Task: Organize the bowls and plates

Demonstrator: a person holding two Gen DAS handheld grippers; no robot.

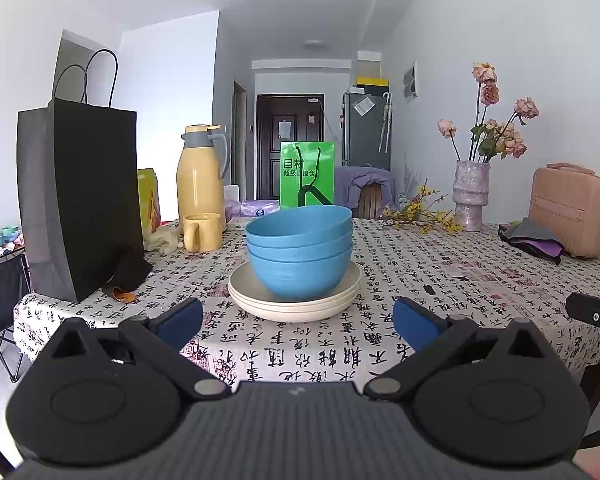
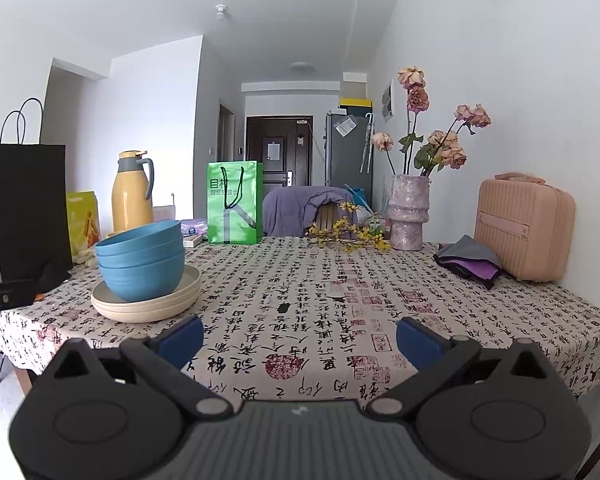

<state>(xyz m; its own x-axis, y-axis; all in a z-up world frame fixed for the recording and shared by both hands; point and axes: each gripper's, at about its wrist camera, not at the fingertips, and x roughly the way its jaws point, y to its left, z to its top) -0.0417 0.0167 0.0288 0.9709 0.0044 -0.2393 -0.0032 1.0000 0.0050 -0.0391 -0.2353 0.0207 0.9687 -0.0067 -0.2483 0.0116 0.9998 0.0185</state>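
Three blue bowls (image 1: 300, 256) are nested and stand on a stack of cream plates (image 1: 296, 304) on the table with the calligraphy cloth (image 1: 440, 280). My left gripper (image 1: 298, 322) is open and empty, just in front of the stack at the table's near edge. In the right wrist view the bowls (image 2: 142, 260) and plates (image 2: 148, 304) are at the left. My right gripper (image 2: 300, 342) is open and empty over the cloth (image 2: 340, 300), to the right of the stack and apart from it.
A black paper bag (image 1: 80, 200), a yellow thermos (image 1: 200, 172) and a yellow mug (image 1: 202, 232) stand left of the stack. A green bag (image 2: 234, 202), a vase of flowers (image 2: 408, 212), folded cloths (image 2: 470, 260) and a pink case (image 2: 524, 228) are at the back and right.
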